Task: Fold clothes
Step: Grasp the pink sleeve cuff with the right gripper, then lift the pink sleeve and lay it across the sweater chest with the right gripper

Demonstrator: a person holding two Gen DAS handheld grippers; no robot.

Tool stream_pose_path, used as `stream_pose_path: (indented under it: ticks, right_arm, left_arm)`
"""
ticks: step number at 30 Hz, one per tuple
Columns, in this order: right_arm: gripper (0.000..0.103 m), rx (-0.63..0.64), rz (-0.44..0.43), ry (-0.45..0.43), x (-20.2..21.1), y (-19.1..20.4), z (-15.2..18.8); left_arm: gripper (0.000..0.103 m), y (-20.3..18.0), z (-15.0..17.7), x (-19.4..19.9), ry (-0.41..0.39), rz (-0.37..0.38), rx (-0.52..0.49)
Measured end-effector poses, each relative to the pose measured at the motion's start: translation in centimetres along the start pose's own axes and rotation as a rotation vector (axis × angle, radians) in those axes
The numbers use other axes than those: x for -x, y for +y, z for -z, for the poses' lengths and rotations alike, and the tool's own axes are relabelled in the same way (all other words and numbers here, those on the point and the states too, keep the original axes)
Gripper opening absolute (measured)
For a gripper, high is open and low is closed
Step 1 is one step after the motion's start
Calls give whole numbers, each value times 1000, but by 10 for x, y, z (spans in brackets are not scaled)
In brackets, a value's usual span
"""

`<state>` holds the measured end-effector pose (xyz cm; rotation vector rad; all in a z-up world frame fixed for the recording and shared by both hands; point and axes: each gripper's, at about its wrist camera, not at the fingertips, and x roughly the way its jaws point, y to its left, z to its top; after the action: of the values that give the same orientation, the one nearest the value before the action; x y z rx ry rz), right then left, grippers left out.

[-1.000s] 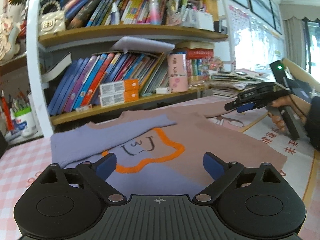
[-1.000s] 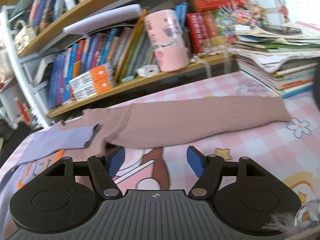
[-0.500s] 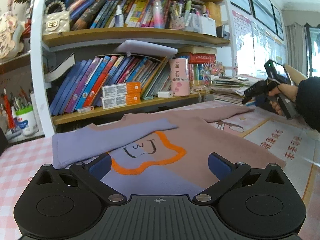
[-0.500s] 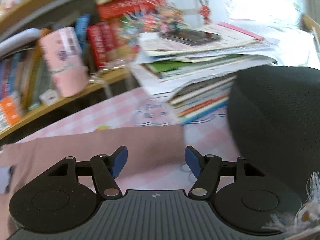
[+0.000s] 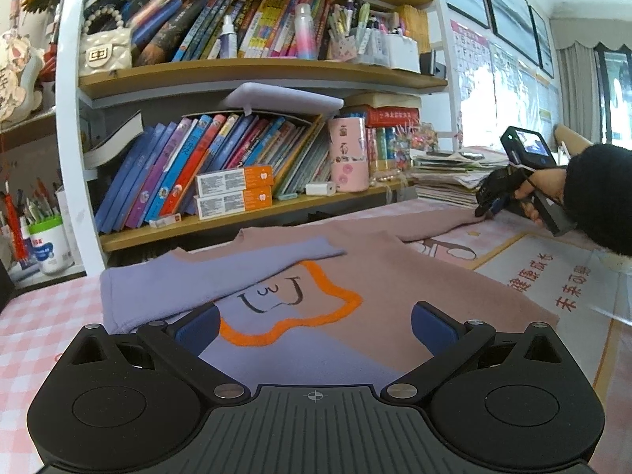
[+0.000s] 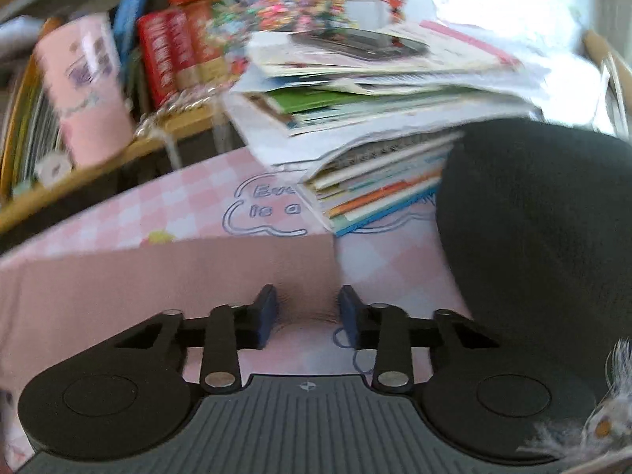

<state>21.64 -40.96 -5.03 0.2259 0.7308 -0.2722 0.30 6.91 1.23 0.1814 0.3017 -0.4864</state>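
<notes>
From my left wrist, my left hand-held gripper (image 5: pixel 314 326) hovers spread wide over the sweater (image 5: pixel 395 276) lying flat on the worktop (image 5: pixel 39 316).

From my right wrist, my right hand-held gripper (image 6: pixel 307 312) has just been closing, pinching the sleeve's cuff (image 6: pixel 300 268). Soft, light knit; it should drape, so the cuff edge seems the best hold.

From my end, the readable text is sparse. On the pink checked tablecloth (image 6: pixel 189 205), inside a blue outline, I make out "Eve" above "is a", the rest hidden by a stack of books (image 6: pixel 379 181). The mat (image 5: pixel 553 276) carries large red Chinese characters. The sweater (image 5: pixel 395 276) shows dark marks like "J 3 J" inside an orange outline.
</notes>
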Motion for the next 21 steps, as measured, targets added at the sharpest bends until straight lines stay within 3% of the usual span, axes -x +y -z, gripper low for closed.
stream_pose_path:
  ticks: [4,10,16,21]
  right_arm:
    - [10,34,-34,1,8,9,-7]
    - [9,86,-225,-116,65,58,-32]
    - [9,258,-471,-213,134,159,-47]
    - [9,384,-671,-231,170,249,-39]
  left_arm:
    - [103,-3,0,1,-7,-5,-19]
    - [103,2,-1,0,3,-19,8]
    - [103,2,-1,1,-3,-28,6]
    - [103,1,-1,2,-8,-29,-2]
